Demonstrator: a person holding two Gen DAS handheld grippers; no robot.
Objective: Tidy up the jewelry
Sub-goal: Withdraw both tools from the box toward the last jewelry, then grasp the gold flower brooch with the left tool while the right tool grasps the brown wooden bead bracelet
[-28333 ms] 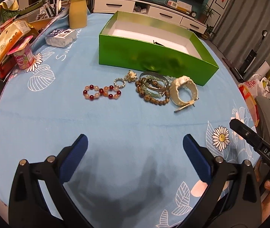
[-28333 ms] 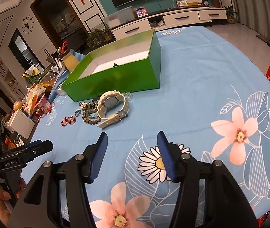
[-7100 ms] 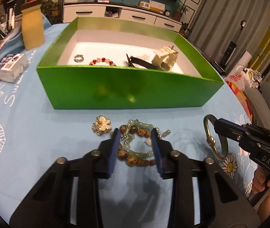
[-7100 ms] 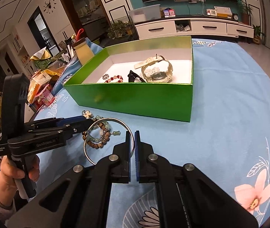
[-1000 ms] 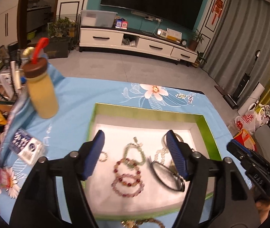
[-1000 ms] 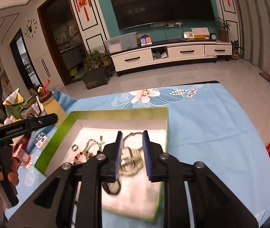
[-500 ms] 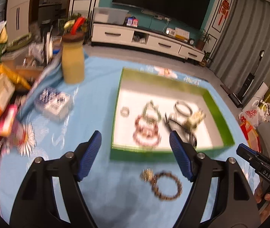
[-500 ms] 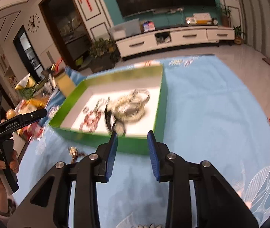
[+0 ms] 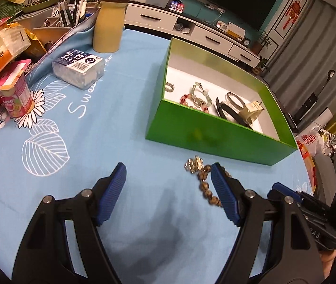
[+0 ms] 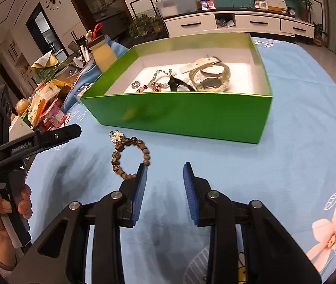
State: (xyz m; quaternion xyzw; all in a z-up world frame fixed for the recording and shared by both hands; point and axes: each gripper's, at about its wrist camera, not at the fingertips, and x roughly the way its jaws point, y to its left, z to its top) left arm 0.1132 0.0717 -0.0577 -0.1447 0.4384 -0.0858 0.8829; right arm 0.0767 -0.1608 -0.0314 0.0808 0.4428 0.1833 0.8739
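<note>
Bracelet beside the green box

Beads of your brown bracelet form a flat loop at centre frame of the right view, its flower charm toward the green box. Blue tablecloth reads "Swe" in white; a TV cabinet stands behind. Your left gripper, marked "GenRobot.AI", is spread wide and empty. Your right gripper, just opening, holds nothing.
</note>
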